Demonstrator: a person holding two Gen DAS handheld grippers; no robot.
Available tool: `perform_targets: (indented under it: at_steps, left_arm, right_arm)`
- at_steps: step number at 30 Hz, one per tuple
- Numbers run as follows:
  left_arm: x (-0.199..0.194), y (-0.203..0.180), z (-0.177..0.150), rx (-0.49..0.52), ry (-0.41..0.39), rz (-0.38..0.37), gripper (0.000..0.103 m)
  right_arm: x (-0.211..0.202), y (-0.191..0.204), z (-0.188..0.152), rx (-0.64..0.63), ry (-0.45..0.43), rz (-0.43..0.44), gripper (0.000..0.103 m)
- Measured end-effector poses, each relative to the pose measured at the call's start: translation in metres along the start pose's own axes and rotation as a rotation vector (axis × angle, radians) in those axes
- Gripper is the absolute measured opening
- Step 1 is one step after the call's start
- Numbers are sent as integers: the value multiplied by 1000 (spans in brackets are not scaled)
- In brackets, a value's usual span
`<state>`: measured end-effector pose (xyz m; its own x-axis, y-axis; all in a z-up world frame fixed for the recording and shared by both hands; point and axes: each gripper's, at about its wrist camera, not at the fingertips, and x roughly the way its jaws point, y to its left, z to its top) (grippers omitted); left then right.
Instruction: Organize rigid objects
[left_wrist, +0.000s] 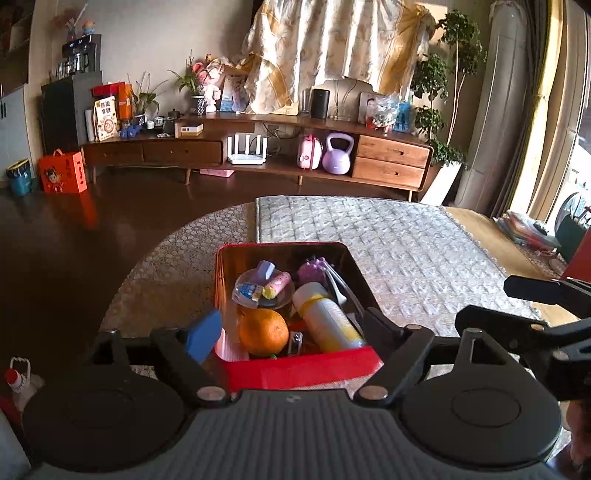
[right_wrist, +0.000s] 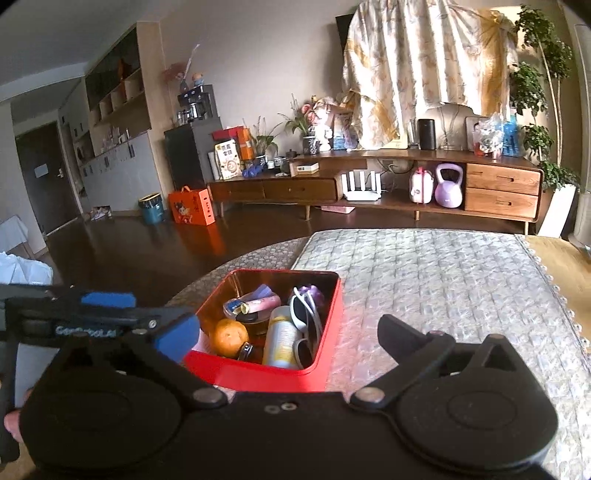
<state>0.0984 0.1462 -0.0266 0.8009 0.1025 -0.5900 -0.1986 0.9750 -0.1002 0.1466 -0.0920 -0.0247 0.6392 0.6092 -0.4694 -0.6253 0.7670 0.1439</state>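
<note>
Two claws spread empty, left (left_wrist: 291, 328), right (right_wrist: 291, 332), glossy red rectangular tin (right_wrist: 258, 373), round orange (left_wrist: 263, 332), quilted cloth (right_wrist: 443, 280).

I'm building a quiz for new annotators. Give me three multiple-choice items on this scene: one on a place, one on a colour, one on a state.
1. Where is the orange?
A. inside the red tin
B. on the quilted mat
C. on the floor

2. What colour is the kettlebell in the TV cabinet?
A. green
B. purple
C. black

3. How does the right gripper stand?
A. shut on the orange
B. shut on nothing
C. open

Answers: 1 A, it lies among the tin's contents; 2 B, it is lilac in both views; 3 C, its fingers stand wide apart, empty.
</note>
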Motion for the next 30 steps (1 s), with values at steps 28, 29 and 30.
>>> perform_targets:
  at_steps: [28, 29, 30]
  left_arm:
    - [-26, -30, -15, 21, -35, 35, 102]
    - [-26, -31, -15, 24, -37, 35, 102]
    - [-26, -32, -15, 28, -37, 30, 103]
  right_arm:
    - [-24, -6, -10, 30, -38, -34, 103]
    - [-24, -6, -10, 29, -37, -34, 103]
    - [-23, -7, -11, 30, -35, -34, 103]
